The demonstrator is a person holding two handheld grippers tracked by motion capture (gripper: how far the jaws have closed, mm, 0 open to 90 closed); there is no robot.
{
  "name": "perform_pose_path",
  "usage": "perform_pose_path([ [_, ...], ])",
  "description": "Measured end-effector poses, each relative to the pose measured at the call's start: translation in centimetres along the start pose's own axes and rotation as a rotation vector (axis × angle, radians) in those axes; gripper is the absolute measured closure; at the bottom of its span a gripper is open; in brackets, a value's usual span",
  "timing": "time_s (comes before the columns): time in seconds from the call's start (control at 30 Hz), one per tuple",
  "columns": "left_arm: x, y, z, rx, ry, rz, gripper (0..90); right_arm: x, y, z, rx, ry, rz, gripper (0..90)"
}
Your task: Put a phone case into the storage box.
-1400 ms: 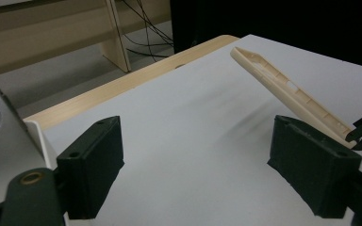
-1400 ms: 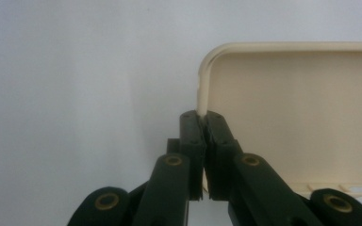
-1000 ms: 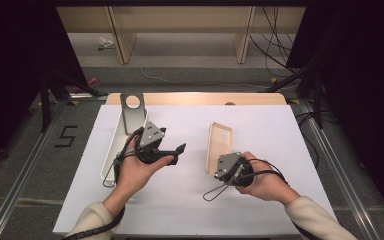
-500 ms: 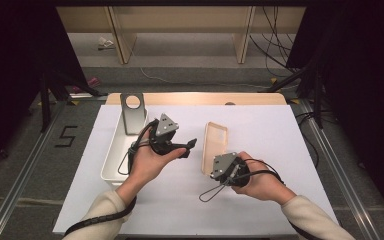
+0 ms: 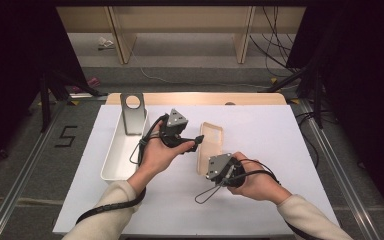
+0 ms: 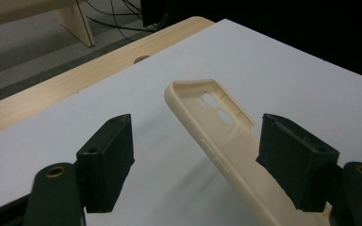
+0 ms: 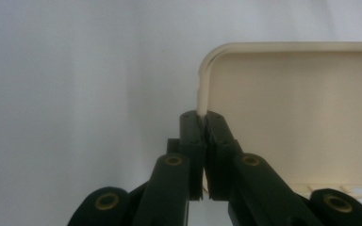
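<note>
A single black digit "5" (image 5: 68,136) is marked on the grey floor (image 5: 25,165) (left of the tabletop (image 5: 280,130)); nothing else is readable.

the white table (image 5: 280,150) is brightly, evenly lit from above while the room to both sides of it falls black; soft shadows lie on it, close views look slightly soft.

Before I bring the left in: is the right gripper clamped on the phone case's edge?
Yes, the right gripper jaws are shut on the phone case side wall.
</note>
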State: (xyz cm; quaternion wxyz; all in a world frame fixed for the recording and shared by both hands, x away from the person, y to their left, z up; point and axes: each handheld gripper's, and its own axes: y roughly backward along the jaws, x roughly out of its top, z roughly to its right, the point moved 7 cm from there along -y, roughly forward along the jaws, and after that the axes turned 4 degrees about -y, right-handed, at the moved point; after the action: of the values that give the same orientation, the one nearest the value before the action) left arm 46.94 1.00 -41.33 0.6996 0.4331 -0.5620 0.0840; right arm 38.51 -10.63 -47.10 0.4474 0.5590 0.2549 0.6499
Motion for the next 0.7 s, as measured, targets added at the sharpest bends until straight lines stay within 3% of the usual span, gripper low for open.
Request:
perform_pose_path([
  [0.4,0.4,-2.4,-0.7,0.014,0.05,-0.084,34.1,0.8,-0.1,-0.3,-0.004,0.024,0.008,87.8],
  [0.7,0.0,-3.3,-1.1,0.011,0.101,-0.118,47.2,0.9,0.0,-0.4,-0.021,0.038,0.002,87.8],
])
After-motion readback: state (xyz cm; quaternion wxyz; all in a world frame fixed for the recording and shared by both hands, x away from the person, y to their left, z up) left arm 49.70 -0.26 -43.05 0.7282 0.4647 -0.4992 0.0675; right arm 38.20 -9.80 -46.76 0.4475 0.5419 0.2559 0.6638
